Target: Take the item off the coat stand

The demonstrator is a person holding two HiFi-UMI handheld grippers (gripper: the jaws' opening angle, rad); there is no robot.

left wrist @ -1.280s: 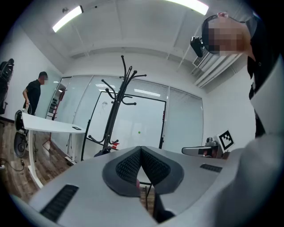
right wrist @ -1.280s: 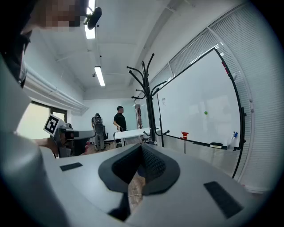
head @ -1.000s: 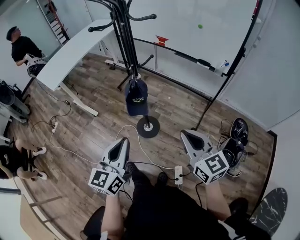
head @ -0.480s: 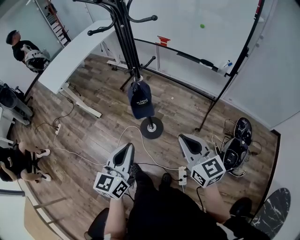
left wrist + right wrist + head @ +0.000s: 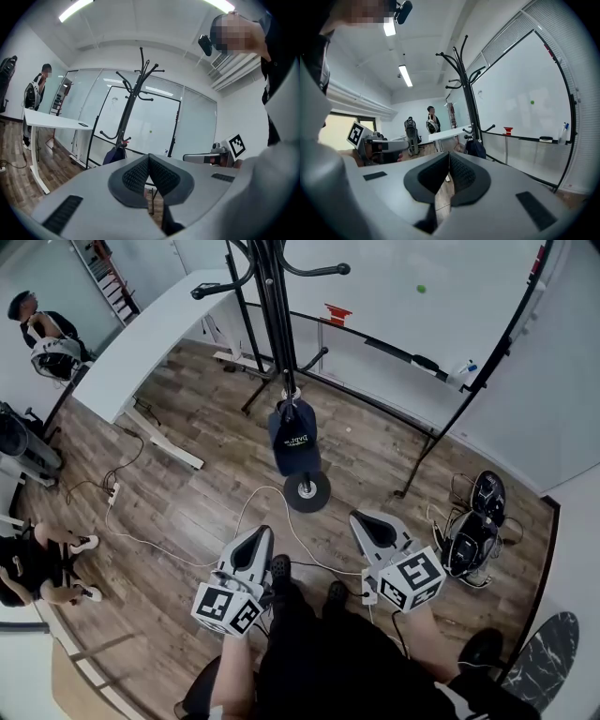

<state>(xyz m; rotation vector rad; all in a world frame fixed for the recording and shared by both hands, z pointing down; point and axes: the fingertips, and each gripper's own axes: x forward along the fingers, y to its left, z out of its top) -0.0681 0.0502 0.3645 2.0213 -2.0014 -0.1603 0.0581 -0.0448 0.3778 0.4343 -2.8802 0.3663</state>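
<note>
A black coat stand (image 5: 277,315) rises from a round base (image 5: 307,491) on the wood floor. A dark blue cap (image 5: 294,439) hangs low on its pole; the cap (image 5: 114,154) also shows in the left gripper view and the cap (image 5: 475,148) in the right gripper view. My left gripper (image 5: 259,538) is held low at the left, well short of the cap, jaws shut and empty. My right gripper (image 5: 364,521) is at the right, also short of the stand, jaws shut with nothing between them.
A white desk (image 5: 141,348) stands at the left with a person (image 5: 37,329) beyond it. A whiteboard (image 5: 412,296) on a black frame lines the back. Cables and a power strip (image 5: 364,589) lie on the floor. Bags (image 5: 473,526) sit at the right.
The view has moved toward the coat stand; the cap and base now sit nearer my grippers. Both grippers stay shut and level.
</note>
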